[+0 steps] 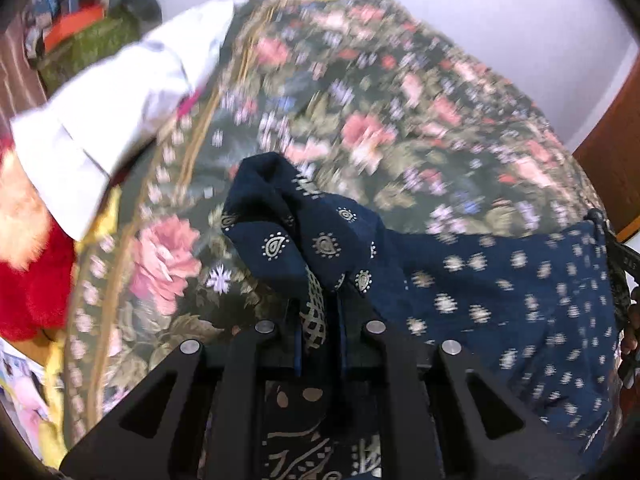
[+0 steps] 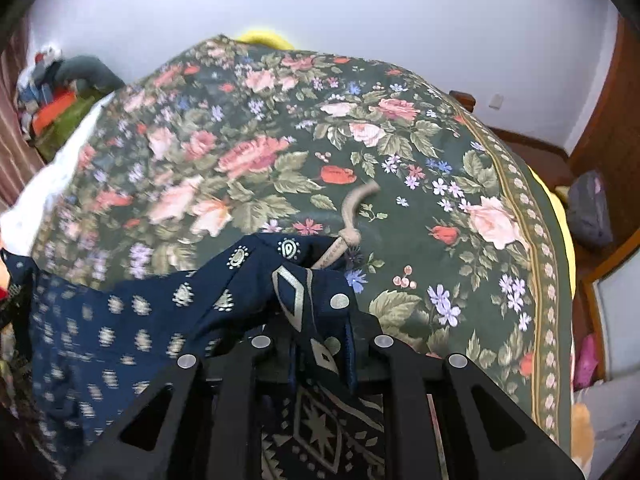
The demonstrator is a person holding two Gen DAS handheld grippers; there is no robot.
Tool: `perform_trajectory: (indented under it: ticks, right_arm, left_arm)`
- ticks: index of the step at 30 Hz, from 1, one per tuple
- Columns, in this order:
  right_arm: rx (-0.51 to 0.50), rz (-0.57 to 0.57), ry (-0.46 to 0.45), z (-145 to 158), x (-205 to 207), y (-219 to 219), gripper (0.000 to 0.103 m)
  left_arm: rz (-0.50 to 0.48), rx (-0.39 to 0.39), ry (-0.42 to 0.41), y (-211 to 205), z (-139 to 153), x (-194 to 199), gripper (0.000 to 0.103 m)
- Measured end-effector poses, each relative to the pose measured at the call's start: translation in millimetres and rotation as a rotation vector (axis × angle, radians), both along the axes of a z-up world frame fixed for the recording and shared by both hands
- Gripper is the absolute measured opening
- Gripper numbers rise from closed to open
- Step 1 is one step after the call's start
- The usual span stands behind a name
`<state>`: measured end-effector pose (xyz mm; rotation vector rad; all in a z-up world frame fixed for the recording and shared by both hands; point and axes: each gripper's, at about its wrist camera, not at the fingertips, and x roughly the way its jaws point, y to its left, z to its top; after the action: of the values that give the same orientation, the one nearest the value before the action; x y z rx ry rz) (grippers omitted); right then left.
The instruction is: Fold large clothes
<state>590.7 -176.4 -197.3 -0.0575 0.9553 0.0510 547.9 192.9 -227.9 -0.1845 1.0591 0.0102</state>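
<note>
A large navy garment (image 1: 500, 288) with small silver paisley prints hangs stretched between my two grippers above a bed. My left gripper (image 1: 320, 304) is shut on one bunched corner of it. My right gripper (image 2: 320, 320) is shut on the other corner, where the navy garment (image 2: 132, 320) has a wide silver-patterned border. A beige drawstring (image 2: 352, 216) trails from that corner onto the bed. The fingertips of both grippers are hidden inside the cloth.
The bed carries a dark green floral bedspread (image 2: 360, 140). A white folded cloth (image 1: 112, 112) lies at its left edge, with a red fluffy item (image 1: 32, 280) beside it. A pile of clothes (image 2: 56, 104) sits far left. Wooden furniture (image 2: 612, 120) stands right.
</note>
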Motion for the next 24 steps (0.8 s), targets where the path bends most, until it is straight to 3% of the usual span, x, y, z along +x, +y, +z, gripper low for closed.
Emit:
perform_trajectory:
  ticks: [1, 3, 4, 8, 10, 15, 19, 24]
  right_arm:
    - [-0.044, -0.002, -0.019, -1, -2, 2, 0.028]
    - [-0.187, -0.035, -0.064, -2, -7, 2, 0.079]
    - [-0.229, -0.045, -0.078, -3, -8, -1, 0.084]
    - [-0.121, -0.027, -0.013, -2, -8, -29, 0.084]
    - [-0.115, -0.021, -0.001, 3, -13, -35, 0.084]
    - [-0.100, 0.038, -0.021, 36, -55, -38, 0.084]
    - [-0.059, 0.086, -0.082, 81, -106, -35, 0.084]
    - [-0.006, 0.137, -0.174, 138, -168, -27, 0.084]
  left_arm:
    - [0.008, -0.011, 0.012, 4, -7, 2, 0.019]
    - [0.017, -0.024, 0.010, 7, -13, 1, 0.023]
    - [0.014, -0.022, 0.006, 6, -13, -1, 0.024]
    - [0.015, 0.053, 0.020, 2, -7, -3, 0.038]
    - [0.022, 0.084, 0.027, 2, 0, -7, 0.045]
    - [0.039, 0.063, 0.031, 11, 30, -38, 0.046]
    - [-0.003, 0.137, -0.044, -1, 73, -81, 0.046]
    - [-0.043, 0.140, -0.134, -17, 126, -130, 0.046]
